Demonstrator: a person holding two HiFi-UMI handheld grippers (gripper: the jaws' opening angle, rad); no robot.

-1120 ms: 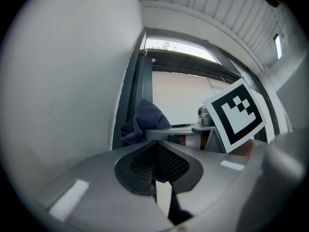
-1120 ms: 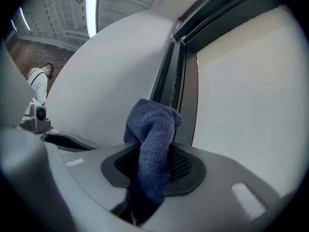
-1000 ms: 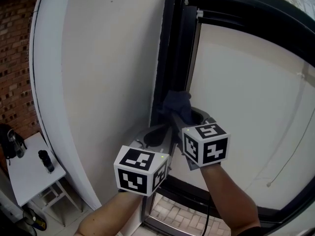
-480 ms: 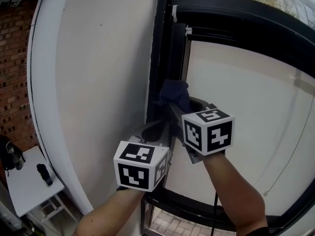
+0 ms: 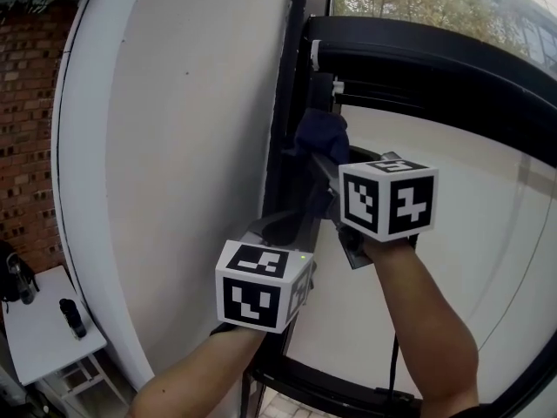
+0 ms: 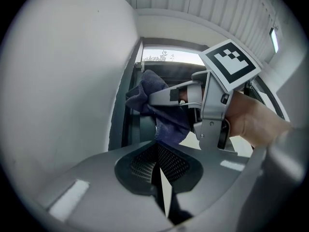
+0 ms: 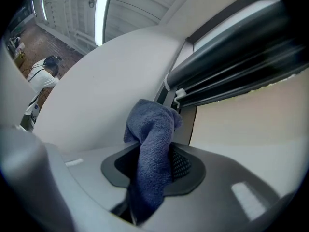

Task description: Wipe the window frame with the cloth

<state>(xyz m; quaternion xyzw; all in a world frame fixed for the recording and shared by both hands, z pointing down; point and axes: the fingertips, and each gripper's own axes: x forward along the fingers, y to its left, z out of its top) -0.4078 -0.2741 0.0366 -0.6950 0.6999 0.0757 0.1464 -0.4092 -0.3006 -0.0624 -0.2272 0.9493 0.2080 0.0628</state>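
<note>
A dark blue cloth (image 5: 322, 136) (image 7: 150, 149) (image 6: 161, 108) is pinched in my right gripper (image 5: 324, 168) (image 7: 149, 170), which is shut on it. The cloth's bunched end presses against the black vertical window frame (image 5: 291, 120) just below the dark roller-blind box (image 5: 418, 64). My left gripper (image 5: 291, 225) (image 6: 158, 166) sits lower and to the left, close to the same frame, jaws shut with nothing between them. In the left gripper view the right gripper and the hand holding it show just ahead.
A white curved wall (image 5: 183, 146) lies left of the frame and a pale drawn blind (image 5: 452, 233) right of it. A blind cord (image 5: 531, 259) hangs at far right. Far below left stands a small white table (image 5: 43, 338) with dark items.
My right gripper has carried the cloth upward along the vertical frame, from mid-height to near the blind box. The left gripper has stayed roughly in place.
</note>
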